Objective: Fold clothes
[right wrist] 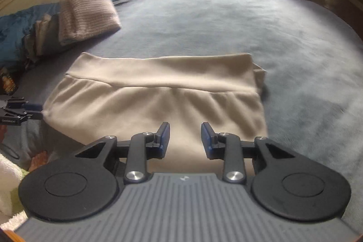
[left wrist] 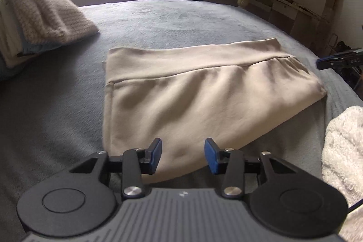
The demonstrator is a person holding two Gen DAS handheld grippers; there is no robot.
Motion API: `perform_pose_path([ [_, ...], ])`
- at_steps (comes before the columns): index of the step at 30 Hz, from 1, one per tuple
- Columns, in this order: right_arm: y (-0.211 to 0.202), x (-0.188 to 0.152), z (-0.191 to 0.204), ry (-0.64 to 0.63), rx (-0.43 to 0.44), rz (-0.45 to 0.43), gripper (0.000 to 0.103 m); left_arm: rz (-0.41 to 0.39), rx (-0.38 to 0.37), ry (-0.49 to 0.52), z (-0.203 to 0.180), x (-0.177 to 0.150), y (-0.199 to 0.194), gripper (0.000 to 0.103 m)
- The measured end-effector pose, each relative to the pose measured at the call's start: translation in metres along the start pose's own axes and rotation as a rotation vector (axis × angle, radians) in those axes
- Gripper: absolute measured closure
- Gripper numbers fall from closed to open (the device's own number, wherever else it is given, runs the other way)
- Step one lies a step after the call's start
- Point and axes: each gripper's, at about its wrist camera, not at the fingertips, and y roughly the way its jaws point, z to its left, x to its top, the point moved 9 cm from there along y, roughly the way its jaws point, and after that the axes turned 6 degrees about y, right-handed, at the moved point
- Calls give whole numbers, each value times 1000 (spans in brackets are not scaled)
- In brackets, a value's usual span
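The fingers of both grippers are standing apart and empty over the folded garment lying mid-frame on the bed, so this piece is looking done, with stacking probably remaining.

One folded beige garment on the bed; one folded knit stack at the bed's head end; two grippers.

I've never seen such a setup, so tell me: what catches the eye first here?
A beige folded garment lies flat in the middle of a grey-blue bed. Just before it, both pairs of tongs, left and right, hang open and empty. A stack of folded clothes sits at the bed's far left.
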Motion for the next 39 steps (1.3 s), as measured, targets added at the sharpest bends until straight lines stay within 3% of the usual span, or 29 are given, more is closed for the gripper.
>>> perform_pose_path([
  [3, 40, -14, 24, -127, 22, 147, 74, 58, 15, 101, -21, -2, 25, 41],
  [5, 65, -32, 28, -198, -1, 255, 73, 77, 57, 178, -31, -13, 38, 37],
  [6, 69, -37, 28, -215, -2, 265, 73, 67, 69, 212, -34, -15, 39, 33],
  [9, 68, -34, 30, -204, -9, 286, 73, 61, 76, 276, -41, -17, 32, 33],
  [12, 55, -19, 45, -249, -29, 255, 73, 29, 9, 195, -36, -5, 19, 33],
  [17, 54, 7, 78, -288, 58, 190, 70, -45, -77, 43, -28, 30, 21, 33],
  [19, 72, -2, 80, -315, 51, 243, 68, -2, -81, 3, -31, 32, 40, 33],
  [21, 89, -15, 78, -340, 35, 293, 55, 47, -76, -47, -32, 27, 60, 33],
  [25, 98, -31, 70, -344, -5, 333, 44, 45, -71, -78, -30, 27, 63, 30],
  [26, 95, -28, 68, -327, -23, 334, 40, 47, -75, -93, -28, 28, 61, 30],
  [30, 76, 1, 61, -231, -83, 266, 37, 19, -94, -165, -15, 46, 46, 29],
  [32, 63, 29, 55, -82, -66, 188, 32, -7, -92, -197, -8, 60, 42, 25],
  [33, 59, 42, 51, 27, -25, 150, 22, -13, -88, -214, -4, 67, 42, 21],
  [35, 58, 60, 44, 214, 40, 98, 14, 1, -63, -258, 2, 79, 50, 19],
  [38, 70, 72, 32, 432, 95, 64, 14, 68, -10, -302, 6, 86, 70, 19],
  [39, 77, 71, 29, 442, 47, 61, 14, 93, 8, -310, 7, 86, 77, 19],
])
